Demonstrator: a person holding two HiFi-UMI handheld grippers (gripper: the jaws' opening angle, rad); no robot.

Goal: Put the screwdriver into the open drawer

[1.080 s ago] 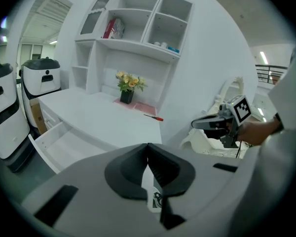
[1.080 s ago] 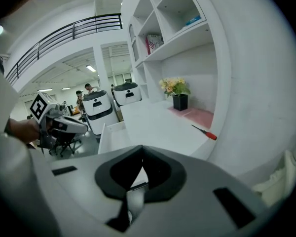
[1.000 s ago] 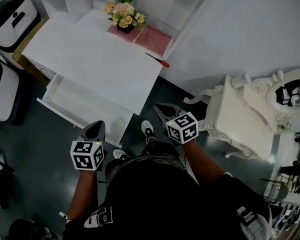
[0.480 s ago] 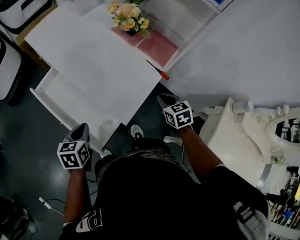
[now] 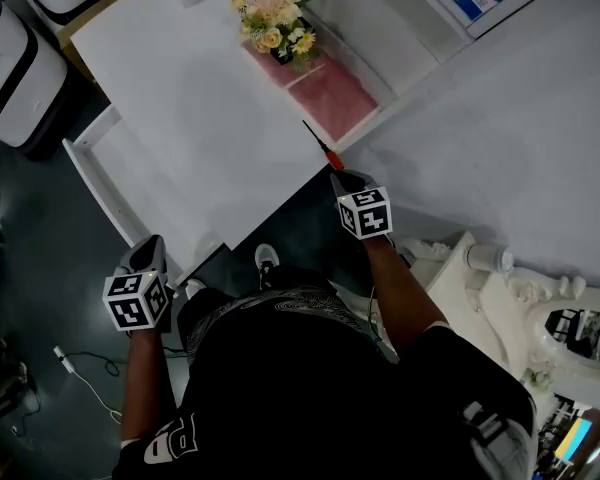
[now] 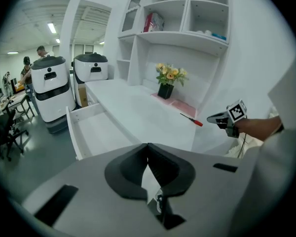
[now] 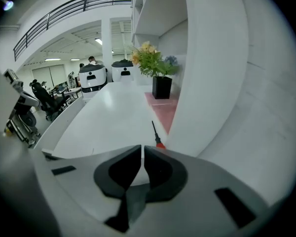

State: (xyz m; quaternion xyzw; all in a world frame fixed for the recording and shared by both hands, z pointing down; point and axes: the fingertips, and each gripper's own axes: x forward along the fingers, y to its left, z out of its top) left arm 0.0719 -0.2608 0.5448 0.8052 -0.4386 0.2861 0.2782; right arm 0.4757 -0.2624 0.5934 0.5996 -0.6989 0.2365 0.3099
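One drawer (image 5: 143, 193) open | screwdriver (image 5: 322, 145) on desk (image 5: 205, 93) | left claw (image 6: 148, 149) clenched | right claw (image 7: 142, 148) just parting, nothing between

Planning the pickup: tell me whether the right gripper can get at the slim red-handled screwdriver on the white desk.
Probably yes. The right gripper sits just short of the red-handled screwdriver, which lies exposed at the white desk's edge, nothing between them. Its jaws have just been opening, barely apart and empty.

The left tongs (image 6: 148, 145) point downward, jaws together, empty. The right tongs (image 7: 142, 148), arm extended, have just been opening; jaws slightly apart, empty.
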